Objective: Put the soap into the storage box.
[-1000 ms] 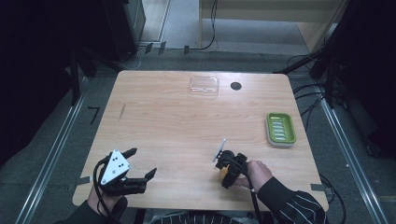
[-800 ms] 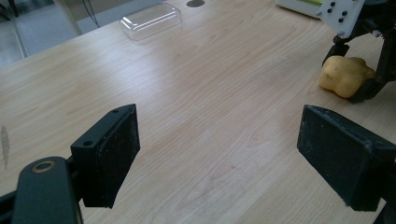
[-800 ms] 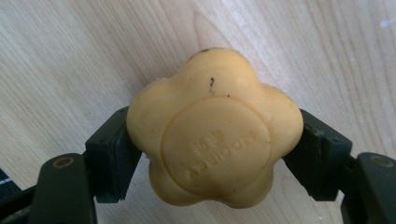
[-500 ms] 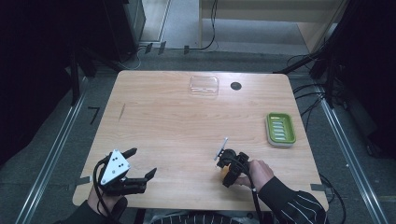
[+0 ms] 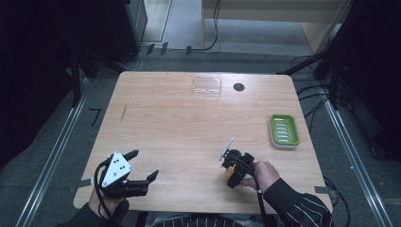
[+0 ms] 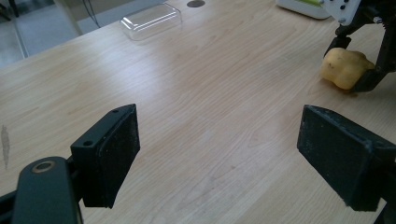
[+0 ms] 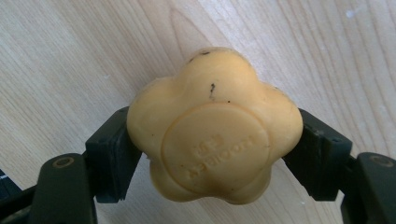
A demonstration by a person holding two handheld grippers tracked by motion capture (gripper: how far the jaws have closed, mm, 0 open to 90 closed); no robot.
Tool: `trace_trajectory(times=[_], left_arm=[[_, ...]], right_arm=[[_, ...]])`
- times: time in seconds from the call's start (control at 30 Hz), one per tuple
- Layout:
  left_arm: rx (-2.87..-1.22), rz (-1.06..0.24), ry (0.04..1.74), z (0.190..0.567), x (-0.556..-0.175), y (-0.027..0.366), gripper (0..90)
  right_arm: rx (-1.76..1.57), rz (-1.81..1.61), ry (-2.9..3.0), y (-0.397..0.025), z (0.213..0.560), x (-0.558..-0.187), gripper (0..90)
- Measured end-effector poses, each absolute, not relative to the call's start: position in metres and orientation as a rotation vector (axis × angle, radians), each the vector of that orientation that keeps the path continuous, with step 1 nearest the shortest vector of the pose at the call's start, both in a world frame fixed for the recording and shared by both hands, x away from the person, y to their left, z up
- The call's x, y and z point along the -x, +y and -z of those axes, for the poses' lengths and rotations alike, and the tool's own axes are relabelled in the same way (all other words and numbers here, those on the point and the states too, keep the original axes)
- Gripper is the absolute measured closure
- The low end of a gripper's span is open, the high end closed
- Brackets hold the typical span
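We see a pale yellow soap (image 7: 212,126) with dark specks between black jaws, a light wood-grain table (image 5: 170,127), a green soap dish (image 5: 283,131), a clear lid (image 5: 206,86) and a striped sleeve (image 5: 302,210).

soap (image 7: 212,128) in right claw (image 5: 232,171), table's (image 5: 179,127) near edge | dish (image 5: 283,131) right | lid (image 5: 206,86) far edge

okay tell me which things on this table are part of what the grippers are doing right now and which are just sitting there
In use:
yellow flower-shaped soap, clamped in the right gripper
green soap dish, its likely destination

Lying about:
clear plastic lid
left gripper, open, holding nothing
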State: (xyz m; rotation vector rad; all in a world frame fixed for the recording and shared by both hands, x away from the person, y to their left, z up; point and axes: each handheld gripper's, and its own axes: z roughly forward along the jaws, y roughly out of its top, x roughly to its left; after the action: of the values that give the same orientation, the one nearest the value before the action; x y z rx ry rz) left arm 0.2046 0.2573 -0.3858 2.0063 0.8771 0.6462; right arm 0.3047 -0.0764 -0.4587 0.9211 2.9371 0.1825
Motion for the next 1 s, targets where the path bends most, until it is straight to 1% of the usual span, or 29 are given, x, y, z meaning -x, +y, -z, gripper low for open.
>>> trace_trajectory(times=[0.63, 1.0], left_arm=[[-2.005, -0.645, 0.877, 0.386, -0.205, 0.257, 13.6], [-2.007, -0.637, 0.878, 0.387, -0.209, 0.257, 13.6]], right_arm=[[-1.015, -0.196, 2.885, -0.096, 0.450, -0.312, 25.9], [-1.096, -0.227, 2.838, -0.116, 0.444, -0.320, 25.9]])
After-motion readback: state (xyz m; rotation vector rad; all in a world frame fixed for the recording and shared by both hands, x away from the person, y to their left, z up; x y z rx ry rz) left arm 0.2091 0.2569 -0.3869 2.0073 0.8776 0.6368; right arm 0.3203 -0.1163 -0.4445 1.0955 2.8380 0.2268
